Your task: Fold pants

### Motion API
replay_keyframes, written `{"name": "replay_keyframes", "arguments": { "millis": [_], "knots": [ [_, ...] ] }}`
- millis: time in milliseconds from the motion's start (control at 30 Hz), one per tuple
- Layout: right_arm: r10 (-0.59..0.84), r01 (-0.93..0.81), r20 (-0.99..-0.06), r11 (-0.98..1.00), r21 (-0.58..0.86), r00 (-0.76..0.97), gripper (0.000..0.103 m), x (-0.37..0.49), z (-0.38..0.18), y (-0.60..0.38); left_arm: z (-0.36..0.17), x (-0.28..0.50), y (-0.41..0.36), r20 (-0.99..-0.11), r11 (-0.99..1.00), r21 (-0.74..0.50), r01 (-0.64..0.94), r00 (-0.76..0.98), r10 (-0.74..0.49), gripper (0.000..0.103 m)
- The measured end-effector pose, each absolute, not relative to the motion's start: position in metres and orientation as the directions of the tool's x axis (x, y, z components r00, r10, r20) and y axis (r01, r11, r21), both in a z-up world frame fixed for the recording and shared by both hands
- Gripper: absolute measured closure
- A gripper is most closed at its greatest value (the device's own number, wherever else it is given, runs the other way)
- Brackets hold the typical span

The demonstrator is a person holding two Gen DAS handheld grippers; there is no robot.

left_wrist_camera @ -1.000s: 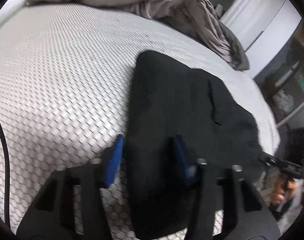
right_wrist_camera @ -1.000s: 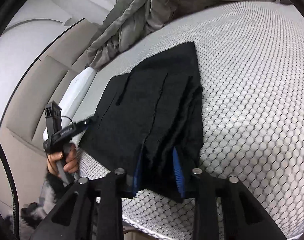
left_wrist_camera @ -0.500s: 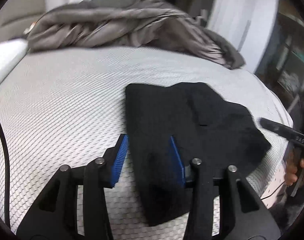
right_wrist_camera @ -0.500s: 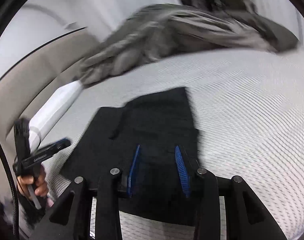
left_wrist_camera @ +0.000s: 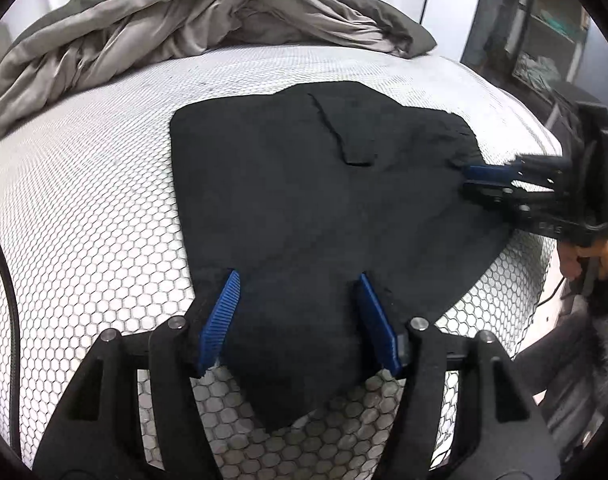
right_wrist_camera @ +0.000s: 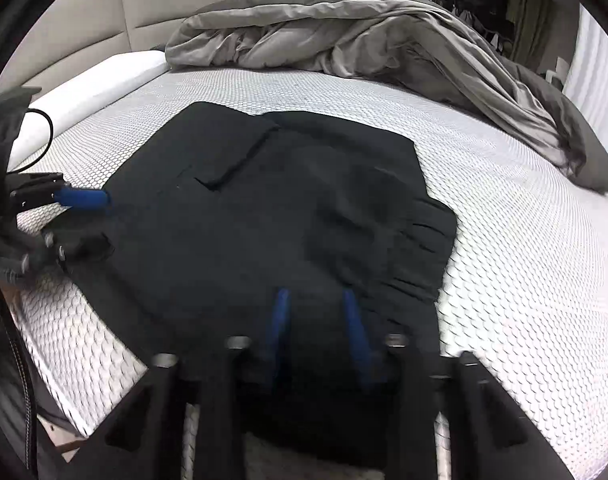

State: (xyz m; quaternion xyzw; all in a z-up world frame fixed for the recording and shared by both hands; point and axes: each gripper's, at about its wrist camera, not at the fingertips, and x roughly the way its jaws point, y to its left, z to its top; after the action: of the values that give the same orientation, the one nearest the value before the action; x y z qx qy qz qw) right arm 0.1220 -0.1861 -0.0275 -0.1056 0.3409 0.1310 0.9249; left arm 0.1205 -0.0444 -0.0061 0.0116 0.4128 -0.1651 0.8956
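Note:
Black folded pants (left_wrist_camera: 320, 208) lie flat on the white honeycomb-patterned mattress (left_wrist_camera: 84, 208). My left gripper (left_wrist_camera: 300, 316) hovers over their near edge, jaws opening, blue pads wide apart and not pressing the cloth. In the right wrist view the pants (right_wrist_camera: 264, 216) spread ahead, several stacked layers showing at their right edge. My right gripper (right_wrist_camera: 318, 324) is blurred at the near hem, jaws closing, cloth lying between its pads with a gap still showing. Each gripper appears in the other's view: the right gripper (left_wrist_camera: 484, 178) at the pants' right corner, the left gripper (right_wrist_camera: 80, 200) at their left side.
A crumpled grey duvet (right_wrist_camera: 364, 36) is heaped across the far side of the bed. A beige headboard (right_wrist_camera: 88, 20) and a white pillow (right_wrist_camera: 88, 92) sit far left. A person's hand (left_wrist_camera: 588, 256) holds the right gripper past the mattress edge. Shelves (left_wrist_camera: 544, 40) stand beyond.
Both grippers rolled level and shifted sideways along the near edge. The left jaws spread wider. The right jaws let go of the lifted pants, which now lie flat, then narrowed again.

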Motion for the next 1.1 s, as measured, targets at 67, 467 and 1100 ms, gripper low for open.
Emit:
{"name": "replay_keyframes", "arguments": {
  "millis": [67, 467, 1100],
  "knots": [
    [0.191, -0.315, -0.648, 0.946, -0.08, 0.737, 0.072, 0.118, -0.021, -0.191, 0.002, 0.121, -0.041, -0.735, 0.951, -0.11, 0.29, 0.62, -0.274, 0.044],
    [0.158, -0.358, -0.656, 0.916, -0.182, 0.738, 0.062, 0.155, -0.027, -0.118, -0.002, 0.159, -0.053, -0.746, 0.937, -0.115, 0.33, 0.595, -0.301, 0.043],
    [0.117, -0.304, -0.688, 0.94, -0.157, 0.716, 0.048, 0.19, -0.026, -0.123, -0.003, 0.193, -0.033, -0.762, 0.955, -0.14, 0.263, 0.587, -0.273, 0.044]
  ]
}}
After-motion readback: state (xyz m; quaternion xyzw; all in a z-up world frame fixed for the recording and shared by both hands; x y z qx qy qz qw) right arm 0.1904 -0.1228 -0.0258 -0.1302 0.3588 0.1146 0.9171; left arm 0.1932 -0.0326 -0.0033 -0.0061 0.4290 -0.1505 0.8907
